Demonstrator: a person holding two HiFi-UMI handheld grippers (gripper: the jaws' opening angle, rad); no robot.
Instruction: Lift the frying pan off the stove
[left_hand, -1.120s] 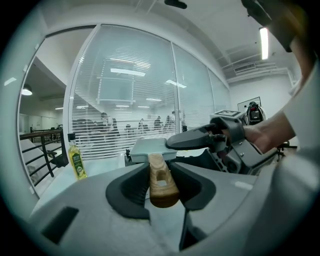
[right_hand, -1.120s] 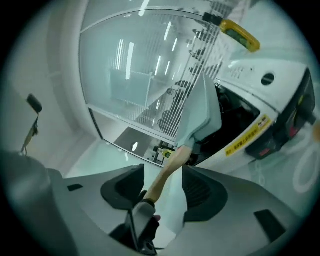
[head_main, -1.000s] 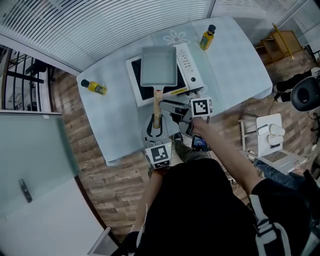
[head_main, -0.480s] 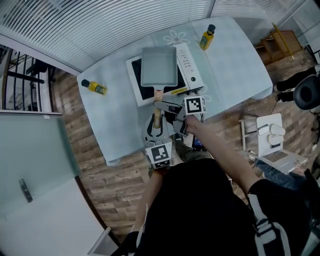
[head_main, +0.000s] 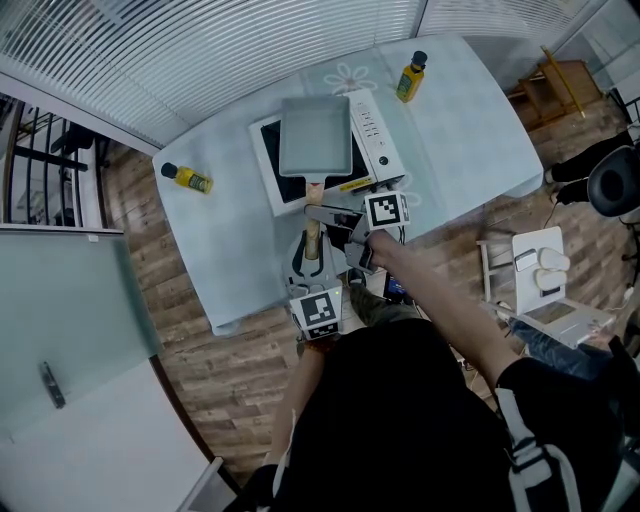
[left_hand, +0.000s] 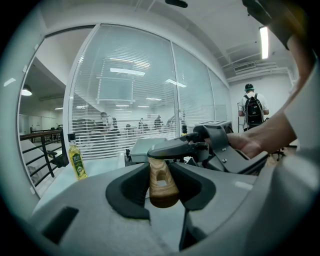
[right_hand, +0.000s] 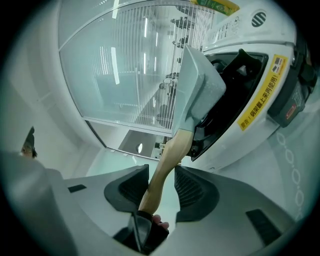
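Note:
A grey rectangular frying pan (head_main: 315, 135) sits on the white induction stove (head_main: 375, 125), its wooden handle (head_main: 312, 228) pointing toward me. My left gripper (head_main: 311, 256) is shut on the handle's end; in the left gripper view both pads press the wooden handle (left_hand: 161, 184). My right gripper (head_main: 317, 216) reaches in from the right across the handle, nearer the pan. Its jaws are closing with the handle (right_hand: 167, 157) between them, a slight gap still showing at the pads. The pan (right_hand: 200, 85) and stove (right_hand: 260, 95) lie just ahead of the right gripper (right_hand: 161, 172).
Two yellow bottles stand on the pale blue table (head_main: 470, 130): one (head_main: 188, 177) at the left, one (head_main: 410, 77) at the far right of the stove. A white chair (head_main: 540, 265) stands right of the table. A person with a backpack (left_hand: 252, 107) is far off.
My right gripper has slid left from beside the stove's front corner onto the pan handle, and its jaws have narrowed around it. The left gripper and the pan have stayed put.

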